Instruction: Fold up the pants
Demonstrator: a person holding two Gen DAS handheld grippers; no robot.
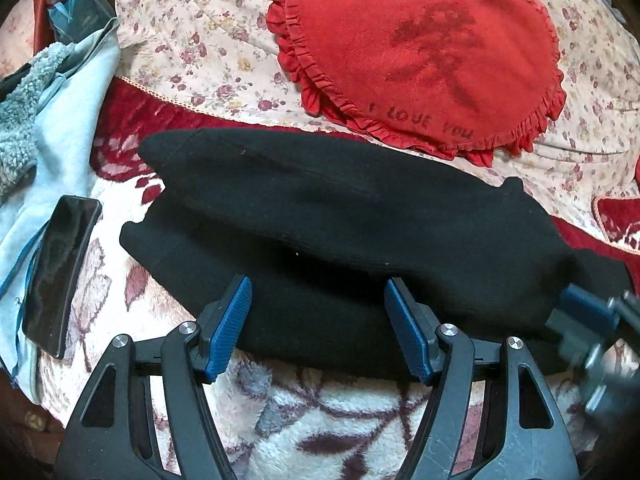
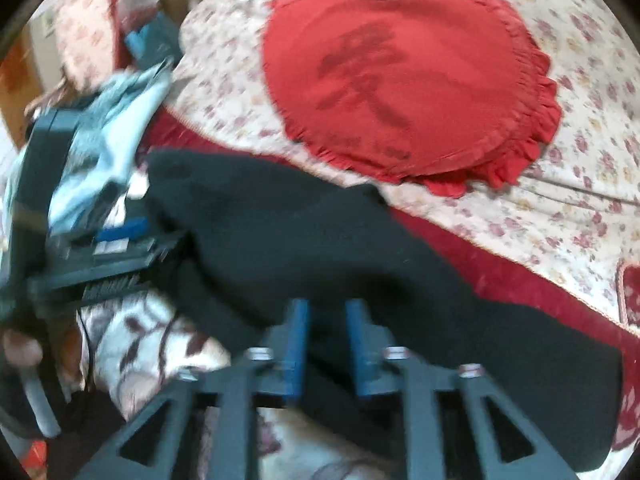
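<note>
The black pants (image 1: 328, 232) lie folded in a long band across the floral blanket, one layer lapped over another. My left gripper (image 1: 318, 304) is open, its blue pads (image 1: 230, 324) spread wide over the near edge of the pants, holding nothing. My right gripper (image 2: 327, 320) hovers over the near edge of the pants (image 2: 300, 232); its blue pads (image 2: 298, 340) stand a narrow gap apart with black cloth seen between them. The right wrist view is blurred. The right gripper also shows in the left wrist view (image 1: 588, 320), at the pants' right end.
A red heart-shaped cushion (image 1: 424, 56) lies on a flowered quilt (image 1: 192, 40) behind the pants. A black phone (image 1: 60, 276) rests on light blue clothing (image 1: 60, 128) at the left. The left gripper shows blurred in the right wrist view (image 2: 100, 256).
</note>
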